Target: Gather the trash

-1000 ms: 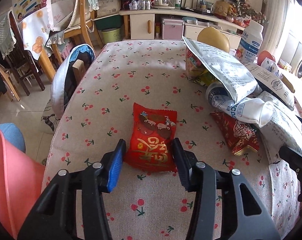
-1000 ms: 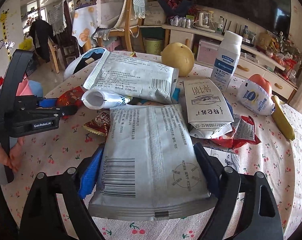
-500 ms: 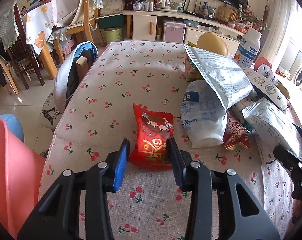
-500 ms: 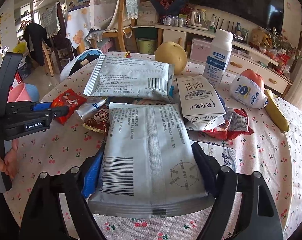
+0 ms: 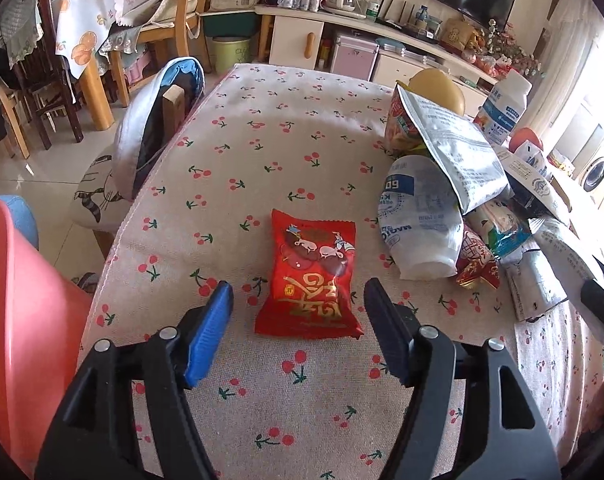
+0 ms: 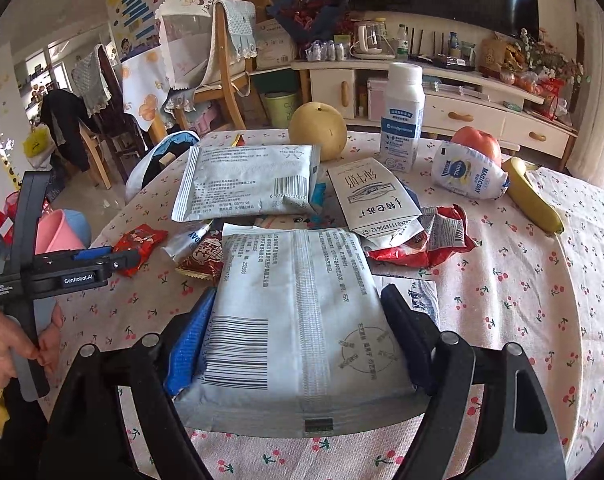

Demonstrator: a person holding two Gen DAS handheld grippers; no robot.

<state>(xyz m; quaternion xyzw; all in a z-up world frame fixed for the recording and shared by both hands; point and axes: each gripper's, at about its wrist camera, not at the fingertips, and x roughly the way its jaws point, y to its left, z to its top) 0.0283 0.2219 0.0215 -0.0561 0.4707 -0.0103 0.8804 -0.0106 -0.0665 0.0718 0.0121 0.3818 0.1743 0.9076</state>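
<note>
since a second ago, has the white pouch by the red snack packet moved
Yes. The white pouch has swung out from under the grey bag, toward the red snack packet.

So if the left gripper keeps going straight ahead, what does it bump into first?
Most likely the red snack packet. It lies on the tablecloth just ahead of the left gripper, whose jaws are opening with nothing between them yet.

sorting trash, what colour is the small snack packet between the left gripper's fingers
Red with gold lettering; left wrist view.
</note>
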